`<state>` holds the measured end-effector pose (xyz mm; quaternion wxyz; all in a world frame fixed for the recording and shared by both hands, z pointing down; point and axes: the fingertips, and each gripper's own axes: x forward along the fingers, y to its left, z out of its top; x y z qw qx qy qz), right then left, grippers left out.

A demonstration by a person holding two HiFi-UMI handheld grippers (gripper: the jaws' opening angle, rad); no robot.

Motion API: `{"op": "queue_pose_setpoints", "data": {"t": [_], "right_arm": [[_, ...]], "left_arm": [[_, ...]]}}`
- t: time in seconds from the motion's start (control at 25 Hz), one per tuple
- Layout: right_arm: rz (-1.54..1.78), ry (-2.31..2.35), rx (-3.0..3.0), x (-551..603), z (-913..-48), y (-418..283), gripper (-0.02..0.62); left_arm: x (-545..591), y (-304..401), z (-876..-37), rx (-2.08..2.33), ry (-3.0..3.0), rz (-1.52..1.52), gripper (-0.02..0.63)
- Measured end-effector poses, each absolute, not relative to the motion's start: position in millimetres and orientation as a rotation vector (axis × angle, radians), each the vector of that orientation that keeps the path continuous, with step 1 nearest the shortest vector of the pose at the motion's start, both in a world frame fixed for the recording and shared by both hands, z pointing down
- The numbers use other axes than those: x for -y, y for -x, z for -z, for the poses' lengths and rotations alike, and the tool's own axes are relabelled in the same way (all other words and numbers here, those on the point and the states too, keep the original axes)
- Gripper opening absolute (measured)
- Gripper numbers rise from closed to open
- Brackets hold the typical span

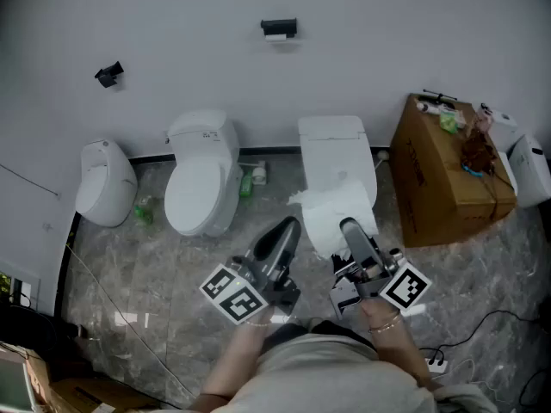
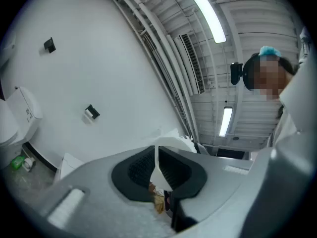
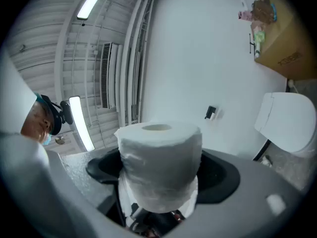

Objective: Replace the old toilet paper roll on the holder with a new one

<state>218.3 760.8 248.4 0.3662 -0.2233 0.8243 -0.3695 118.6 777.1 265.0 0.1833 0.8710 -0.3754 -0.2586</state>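
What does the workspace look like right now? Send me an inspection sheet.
Surface: glossy marbled floor; no table in view.
Job's things: toilet paper roll held up off the floor; black holder on the wall, too small to tell whether it bears a roll.
Clutter: green bottles on the floor by the toilets; oddments on top of the cardboard box.
Grippers: left gripper shut on a loose paper sheet; right gripper shut on the toilet paper roll.
Cables: black cable and power strip on the floor at right.
Surroundings: white wall; white toilets lined along it.
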Motion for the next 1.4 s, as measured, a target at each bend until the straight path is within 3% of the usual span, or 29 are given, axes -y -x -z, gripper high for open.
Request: {"op": "queue_pose_setpoints", "data": {"t": [0.52, 1.16, 1.4], "right_arm": [[1.002, 0.574, -2.136, -754.8, -262.7, -204.3, 0.436], [1.07, 0.529, -2.104, -737.4, -282.8, -241.7, 0.434], [1.064, 0.503, -2.081, -707.6, -280.7, -231.1, 0.436]], "left_arm": [[-772.9, -120.1, -268.2, 0.978, -2.469, 0.729, 0.009], [-773.7, -163.1, -303.1, 0.961, -2.422, 0.673, 0.009], [-743.6, -145.1, -301.1, 1.024, -2.461, 0.648, 0.009]]}}
